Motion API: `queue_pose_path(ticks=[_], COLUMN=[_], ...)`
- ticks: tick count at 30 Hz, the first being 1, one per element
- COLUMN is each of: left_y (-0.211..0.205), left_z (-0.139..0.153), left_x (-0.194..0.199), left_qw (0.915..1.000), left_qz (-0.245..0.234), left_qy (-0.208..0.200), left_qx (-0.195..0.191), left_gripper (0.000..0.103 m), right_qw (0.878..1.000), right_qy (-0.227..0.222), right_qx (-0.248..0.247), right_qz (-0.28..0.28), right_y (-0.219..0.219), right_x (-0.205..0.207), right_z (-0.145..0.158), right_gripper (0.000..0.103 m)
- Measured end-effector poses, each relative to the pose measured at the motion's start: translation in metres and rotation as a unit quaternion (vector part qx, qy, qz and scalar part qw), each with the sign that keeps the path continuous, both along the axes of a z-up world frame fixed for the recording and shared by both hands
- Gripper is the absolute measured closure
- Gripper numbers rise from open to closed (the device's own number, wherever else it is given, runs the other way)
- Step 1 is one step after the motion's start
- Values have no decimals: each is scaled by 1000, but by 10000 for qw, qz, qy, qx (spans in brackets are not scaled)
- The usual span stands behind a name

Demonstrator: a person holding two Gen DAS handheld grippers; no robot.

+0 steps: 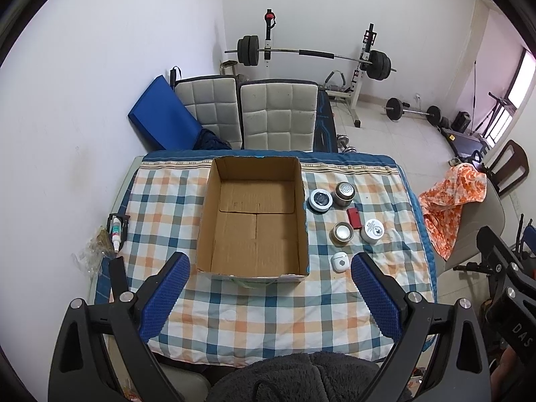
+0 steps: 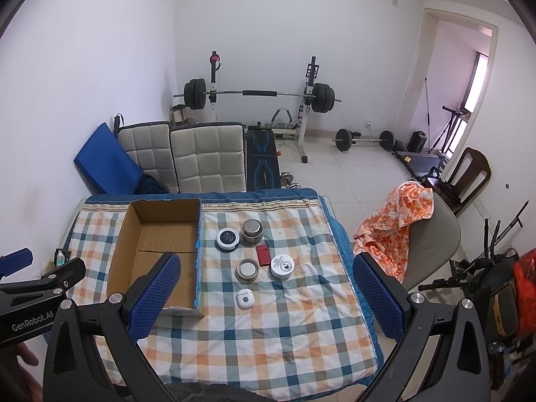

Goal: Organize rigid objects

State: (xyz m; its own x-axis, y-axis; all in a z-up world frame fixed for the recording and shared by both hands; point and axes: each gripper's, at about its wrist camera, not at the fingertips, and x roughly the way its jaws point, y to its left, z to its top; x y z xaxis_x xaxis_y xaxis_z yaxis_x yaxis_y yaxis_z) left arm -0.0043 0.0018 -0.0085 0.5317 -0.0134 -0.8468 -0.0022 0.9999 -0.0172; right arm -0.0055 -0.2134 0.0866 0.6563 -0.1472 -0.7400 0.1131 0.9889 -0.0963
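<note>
An empty cardboard box (image 1: 254, 214) (image 2: 157, 251) stands open on the checked tablecloth (image 1: 251, 311) (image 2: 268, 328). To its right lie a white round tin with a dark lid (image 1: 321, 201) (image 2: 228, 239), a steel shaker (image 1: 345, 193) (image 2: 252, 230), a red flat case (image 1: 354, 218) (image 2: 263, 255), a metal cup (image 1: 343, 233) (image 2: 248, 270), a white jar (image 1: 373, 230) (image 2: 282, 266) and a white earbud case (image 1: 340, 262) (image 2: 244, 298). My left gripper (image 1: 268, 261) hovers open before the box. My right gripper (image 2: 268, 261) hangs open above the small objects, holding nothing.
Two padded chairs (image 1: 254, 114) and a blue mat (image 1: 164, 114) stand behind the table. A chair with an orange cloth (image 2: 398, 224) is at the right. A small tube in a holder (image 1: 116, 229) sits at the table's left edge. Weights fill the far floor.
</note>
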Motion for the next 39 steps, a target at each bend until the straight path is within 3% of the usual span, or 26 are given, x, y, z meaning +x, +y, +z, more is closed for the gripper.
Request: queue_pose_path(ticks=[3,39], left_y=[1,16], left_z=[-2,-5], left_x=[1,18], left_qw=[10000,9999], left_qz=[-35,86], left_qy=[27,-64], left_qx=[-33,45], left_gripper=[0,0], right_qw=[10000,10000], right_qy=[-11,-4], right_qx=[-1,-8], right_qz=[-17,-42], right_y=[0,3], right_x=[0,9], right_z=[1,-7], right_gripper=[0,0])
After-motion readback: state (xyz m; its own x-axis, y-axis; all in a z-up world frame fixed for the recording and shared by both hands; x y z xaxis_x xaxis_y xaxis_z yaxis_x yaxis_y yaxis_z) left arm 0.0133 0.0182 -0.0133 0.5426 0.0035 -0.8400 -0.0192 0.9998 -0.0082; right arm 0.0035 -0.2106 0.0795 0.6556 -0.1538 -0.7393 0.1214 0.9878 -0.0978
